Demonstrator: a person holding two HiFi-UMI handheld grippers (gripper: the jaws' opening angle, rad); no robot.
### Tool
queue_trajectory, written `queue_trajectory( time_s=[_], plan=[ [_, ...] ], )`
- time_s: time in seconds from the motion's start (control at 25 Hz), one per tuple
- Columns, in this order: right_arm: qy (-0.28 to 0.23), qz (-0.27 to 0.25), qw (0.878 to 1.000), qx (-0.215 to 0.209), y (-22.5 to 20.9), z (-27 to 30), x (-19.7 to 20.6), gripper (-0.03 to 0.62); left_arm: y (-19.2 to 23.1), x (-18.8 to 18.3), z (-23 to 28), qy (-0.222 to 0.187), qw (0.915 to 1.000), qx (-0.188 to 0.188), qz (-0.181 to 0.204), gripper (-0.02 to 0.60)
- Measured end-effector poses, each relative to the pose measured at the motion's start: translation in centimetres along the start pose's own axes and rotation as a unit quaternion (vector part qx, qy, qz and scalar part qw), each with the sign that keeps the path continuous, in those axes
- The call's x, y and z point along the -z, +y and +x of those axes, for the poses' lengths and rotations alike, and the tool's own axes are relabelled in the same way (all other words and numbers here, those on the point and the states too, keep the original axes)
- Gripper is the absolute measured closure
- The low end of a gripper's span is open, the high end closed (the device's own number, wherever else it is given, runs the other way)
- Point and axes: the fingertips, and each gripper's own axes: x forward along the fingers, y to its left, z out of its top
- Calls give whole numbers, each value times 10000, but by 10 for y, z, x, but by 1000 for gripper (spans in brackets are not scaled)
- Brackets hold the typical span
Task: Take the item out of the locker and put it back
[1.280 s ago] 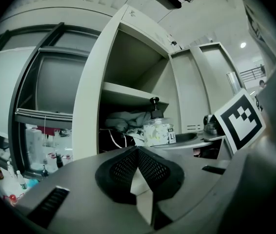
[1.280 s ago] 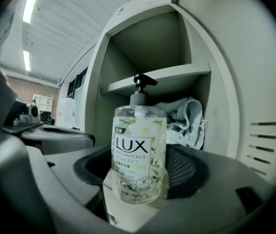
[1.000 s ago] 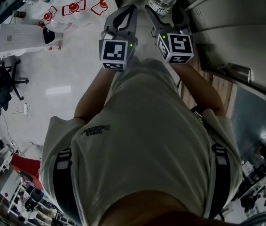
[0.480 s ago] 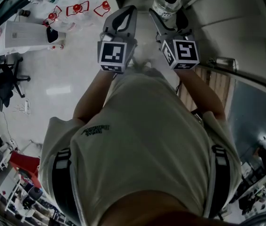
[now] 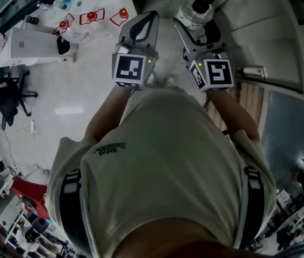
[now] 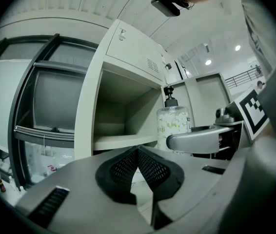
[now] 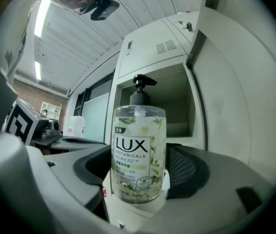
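**Bottle out, locker open**

The pump bottle point(image 7: 139, 130) stands upright (pump uppermost) in the grip of the right tongs point(image 7: 139, 172), just outside the open locker point(image 7: 152, 48). Its smooth round wall could slip, or the pump could catch the compartment's upper edge. The left tongs point(image 6: 138, 152) are closed and empty. Count: one bottle, one open compartment, two tongs.

Pump bottle point(image 7: 139, 145) gripped upright!
The right gripper point(image 7: 139, 172) clamped it at 6 o'clock, with the open locker point(image 7: 150, 57) behind at 12 o'clock.
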Motion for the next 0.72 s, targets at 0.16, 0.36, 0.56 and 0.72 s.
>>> queue_trajectory(
  time_s=[0.16,0.36,0.56,0.72],
  plan=[
    [-40,-3,10000,3,1,-6,-6,249,0,-9,-4,-93,9999,38,-19,566],
    [-2,0,10000,4,-1,-11,-2,249,-2,-12,-11,-148,9999,45,68,566],
    [34,9,10000,-17,0,-11,0,249,-2,-6,-13,-122,9999,85,78,566],
    [-39,9,10000,-54,2,-9,-4,249,-4,-4,-12,-104,9999,112,75,566]
  ],
)
